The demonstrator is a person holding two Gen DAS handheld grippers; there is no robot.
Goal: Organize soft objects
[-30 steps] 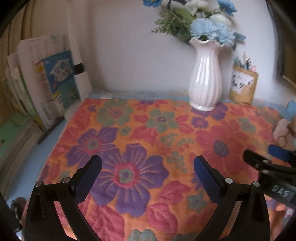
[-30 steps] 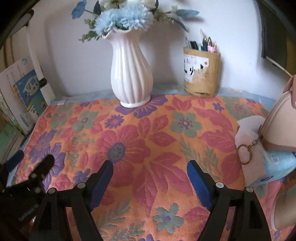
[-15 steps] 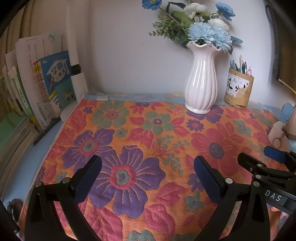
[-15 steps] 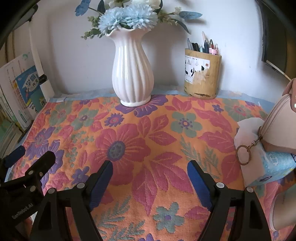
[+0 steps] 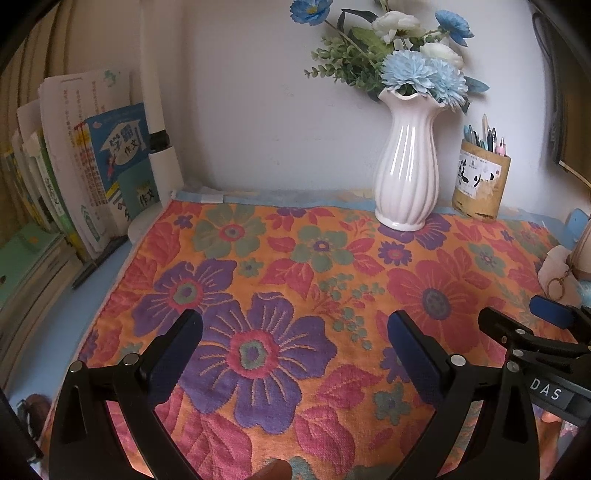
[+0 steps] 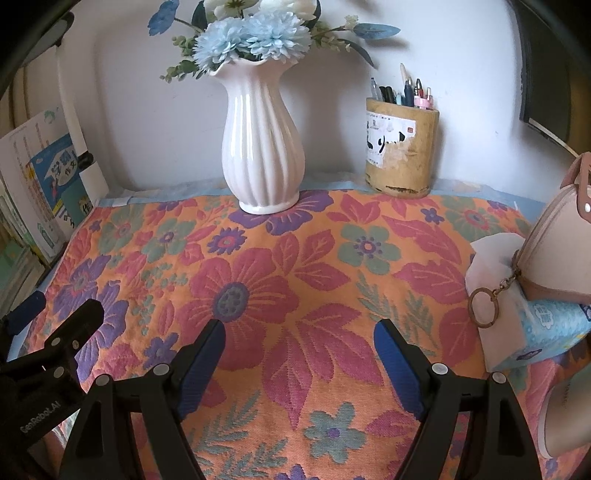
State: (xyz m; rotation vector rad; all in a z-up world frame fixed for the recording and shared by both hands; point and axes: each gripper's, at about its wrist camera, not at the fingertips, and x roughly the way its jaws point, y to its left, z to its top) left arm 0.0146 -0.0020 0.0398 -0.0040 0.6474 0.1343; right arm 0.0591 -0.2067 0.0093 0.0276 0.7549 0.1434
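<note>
Leftmost, we see a row of books [image 5: 92,177] standing upright against the wall, with a white lamp post [image 5: 157,122] rising just beside them. From there a floral cloth [image 5: 295,280] in orange, red and purple spreads across the surface, its blue edge [image 5: 258,195] showing along the back.

We hold the left gripper [image 5: 293,334] above the big purple flower [image 5: 255,349] near the front of the cloth, its jaws spread wide with nothing between them. Next to it on the right we hold the right gripper [image 6: 299,341], jaws likewise spread wide and empty, above a red flower [image 6: 236,299]. Each gripper shows at the edge of the other's view, side by side and apart.

Further along at the back, a white ribbed vase [image 6: 264,147] of blue and white artificial flowers [image 6: 255,35] stands upright on the cloth. Near it to the right stands a bamboo pen holder [image 6: 402,147] full of pens.

At the far right edge lie the soft things: a blue tissue pack [image 6: 546,328] with a white tissue [image 6: 491,258] poking up, and a beige and pink pouch [image 6: 557,251] resting on top of it, its metal ring [image 6: 484,308] hanging down in front of the tissue. They lie well to the right of our right gripper, untouched by either one. Another pale rounded object [image 6: 565,413] sits below them; we cannot tell what it is.
</note>
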